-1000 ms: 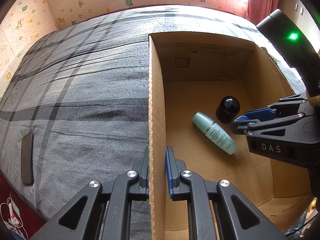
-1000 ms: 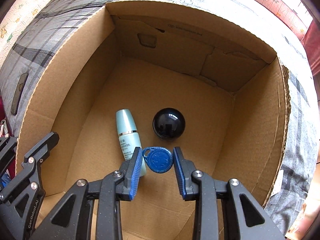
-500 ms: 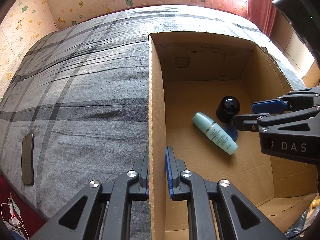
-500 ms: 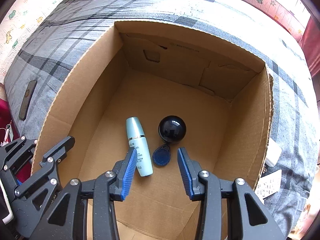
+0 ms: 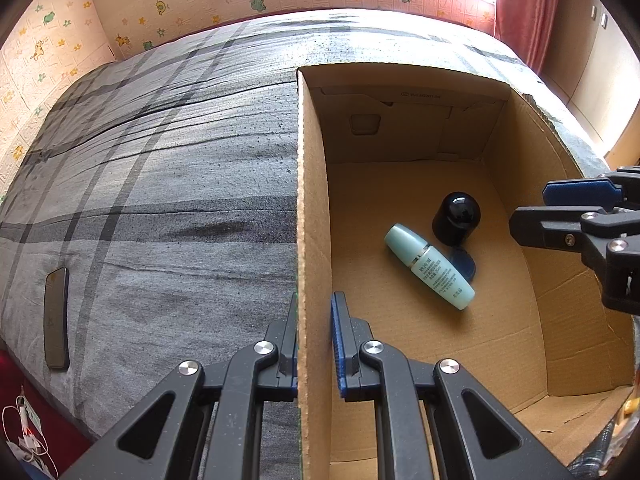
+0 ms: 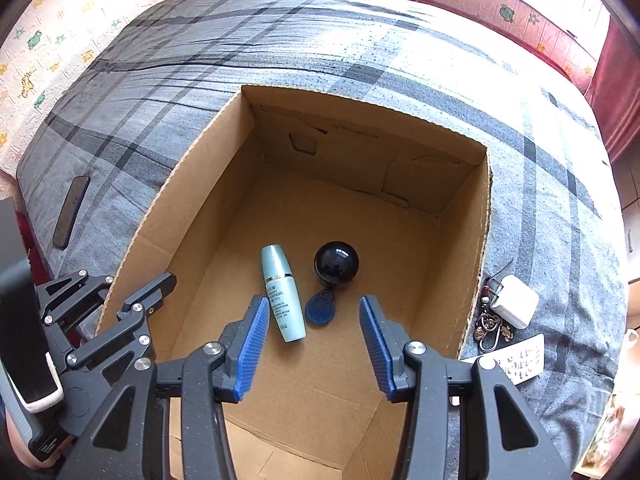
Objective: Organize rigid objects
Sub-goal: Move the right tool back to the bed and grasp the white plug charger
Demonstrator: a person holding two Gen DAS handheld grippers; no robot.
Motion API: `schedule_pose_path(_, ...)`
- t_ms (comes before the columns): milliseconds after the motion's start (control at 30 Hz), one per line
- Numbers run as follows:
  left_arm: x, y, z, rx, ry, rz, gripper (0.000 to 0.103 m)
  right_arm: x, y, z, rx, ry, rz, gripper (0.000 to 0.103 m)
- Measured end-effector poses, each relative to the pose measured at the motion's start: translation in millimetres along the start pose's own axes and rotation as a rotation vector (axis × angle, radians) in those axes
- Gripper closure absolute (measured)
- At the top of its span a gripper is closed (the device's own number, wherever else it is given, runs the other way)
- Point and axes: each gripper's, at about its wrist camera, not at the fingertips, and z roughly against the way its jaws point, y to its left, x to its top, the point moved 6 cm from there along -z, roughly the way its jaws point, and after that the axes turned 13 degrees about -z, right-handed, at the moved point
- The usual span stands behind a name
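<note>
Cardboard box (image 6: 476,216) holds bottle (image 6: 282,294), black cap (image 6: 336,266), blue fob (image 6: 320,309). Right tongs (image 6: 310,346) empty, opening above them. Left tongs (image 5: 314,340) clamp box wall. Charger (image 6: 514,300) and keys (image 6: 490,326) lie outside, nearer right tongs.

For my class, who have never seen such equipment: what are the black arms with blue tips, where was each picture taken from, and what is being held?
They are two hand-held claws, each carrying a camera that looks along its fingers. One picture is from the left claw, shut on the wall of a cardboard box on a grey checked bed. The other is from the right claw, above the box, its jaws opening with nothing between them. In the box lie a pale green bottle, a black domed cap and a blue key fob. A white charger and keys lie outside.
</note>
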Motion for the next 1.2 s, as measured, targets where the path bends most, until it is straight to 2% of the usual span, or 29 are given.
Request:
schedule_pose_path(100, 0.0, 0.2, 0.1, 0.001, 0.000, -0.001, 0.090, 0.5, -1.3, 8.5, 0.005, -0.014, -0.005, 0.052)
schedule_pose_path(500, -0.3, 0.4, 0.3, 0.002, 0.000, -0.002, 0.090, 3.5, -13.4, 36.8, 0.006, -0.066, -0.024, 0.038)
schedule_pose_path(933, -0.3, 0.4, 0.5, 0.004, 0.001, -0.003, 0.090, 4.7, -49.6, 64.0, -0.005, -0.125, -0.091, 0.015)
schedule_pose_path(1067, 0.0, 0.1, 1.1, 0.005, 0.002, -0.004, 0.090, 4.3, -62.6, 70.7, -0.008, -0.150, -0.104, 0.000)
schedule_pose_path(1200, -0.1, 0.7, 1.5, 0.005, 0.002, -0.003, 0.090, 3.1, -80.1, 76.7, -0.026, -0.170, -0.127, 0.000)
